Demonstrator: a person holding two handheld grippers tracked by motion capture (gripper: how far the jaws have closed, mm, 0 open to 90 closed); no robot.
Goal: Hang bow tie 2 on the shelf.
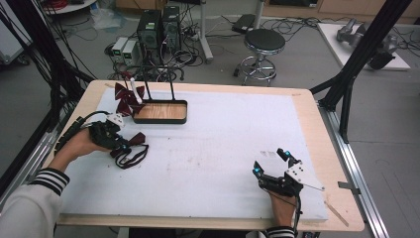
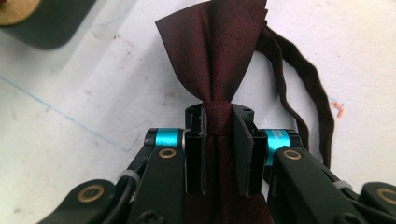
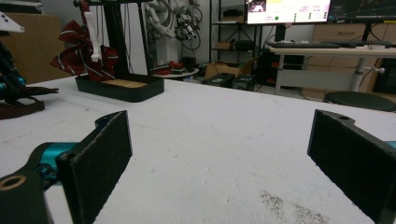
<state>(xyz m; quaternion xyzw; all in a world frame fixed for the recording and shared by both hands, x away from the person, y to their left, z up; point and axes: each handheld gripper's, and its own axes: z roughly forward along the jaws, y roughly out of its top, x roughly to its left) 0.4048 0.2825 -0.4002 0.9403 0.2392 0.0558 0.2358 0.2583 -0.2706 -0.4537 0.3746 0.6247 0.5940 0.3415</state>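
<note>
A dark red bow tie [image 2: 212, 51] lies on the white mat [image 1: 223, 148] at the left, its dark strap [image 2: 308, 98] looping off to one side. My left gripper [image 2: 218, 114] is shut on the tie's centre knot, one wing fanning out beyond the jaws. From above, the left gripper [image 1: 119, 144] and the bow tie [image 1: 136, 139] sit just in front of a black stand. My right gripper [image 1: 270, 160] rests low over the mat at the front right. Its jaws stand wide open, and the right gripper [image 3: 219, 154] has nothing between its pads.
A black stand with a wooden base [image 1: 161, 111] stands at the back left of the mat. More red bow ties [image 1: 128, 96] hang from a white clip on its near side. Beyond the table are a stool [image 1: 264, 44] and computer boxes on the floor.
</note>
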